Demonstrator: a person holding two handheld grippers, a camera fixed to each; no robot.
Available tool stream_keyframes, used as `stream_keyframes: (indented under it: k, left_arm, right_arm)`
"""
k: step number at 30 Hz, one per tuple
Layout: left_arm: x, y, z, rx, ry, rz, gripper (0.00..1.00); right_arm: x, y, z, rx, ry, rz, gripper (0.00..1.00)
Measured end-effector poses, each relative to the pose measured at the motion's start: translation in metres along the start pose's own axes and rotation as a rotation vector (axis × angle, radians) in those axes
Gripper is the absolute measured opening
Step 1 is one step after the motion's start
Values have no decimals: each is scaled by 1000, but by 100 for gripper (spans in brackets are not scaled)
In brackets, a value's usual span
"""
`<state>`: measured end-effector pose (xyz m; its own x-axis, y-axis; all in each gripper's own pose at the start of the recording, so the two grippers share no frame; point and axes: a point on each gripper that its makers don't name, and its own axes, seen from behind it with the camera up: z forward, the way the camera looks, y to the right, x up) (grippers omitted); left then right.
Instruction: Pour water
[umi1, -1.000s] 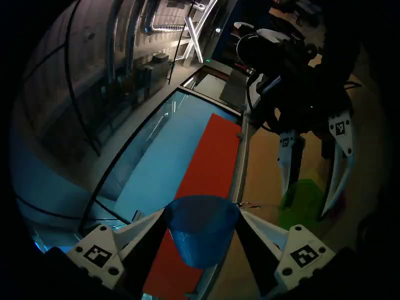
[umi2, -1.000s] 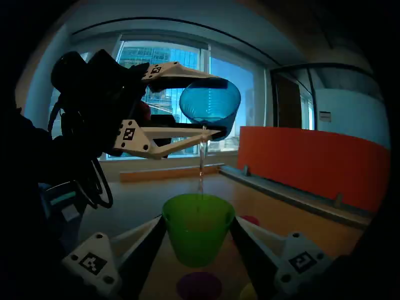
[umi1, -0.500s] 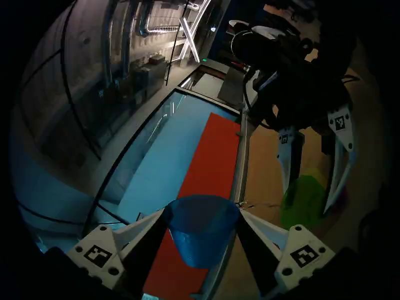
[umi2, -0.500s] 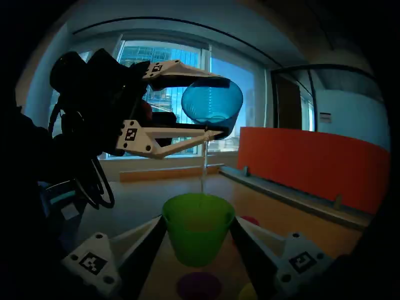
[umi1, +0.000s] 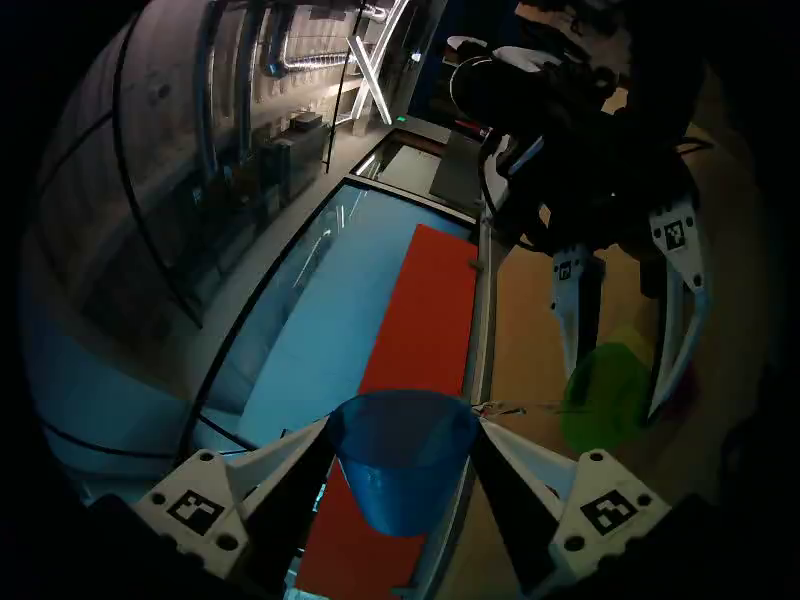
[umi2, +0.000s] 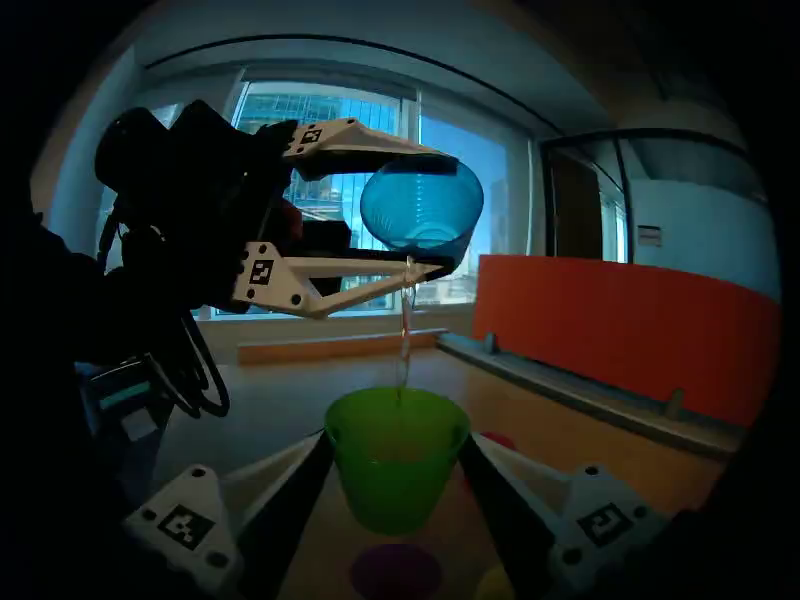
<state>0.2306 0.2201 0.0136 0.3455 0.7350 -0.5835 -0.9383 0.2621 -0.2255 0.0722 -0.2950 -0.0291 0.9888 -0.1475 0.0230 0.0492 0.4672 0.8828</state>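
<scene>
Right gripper view: the left gripper (umi1: 403, 430) clamps a blue cup (umi2: 420, 205), tipped sideways at 12 o'clock, directly above the green cup (umi2: 397, 490), which the right gripper (umi2: 397, 440) grips upright at 6 o'clock (a thin water stream (umi2: 404, 330) joins them).

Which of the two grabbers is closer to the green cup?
The right. The right gripper clamps the green cup between its fingers; the left gripper hangs above it, holding a tipped blue cup that trickles water into it.
</scene>
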Motion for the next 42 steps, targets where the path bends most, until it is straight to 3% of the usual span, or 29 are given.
stream_keyframes:
  k: [42]
  left_arm:
    - [5, -4, 1, -10, 1, 103, 88]
  right_arm:
    - [0, -1, -1, 0, 3, -6, 90]
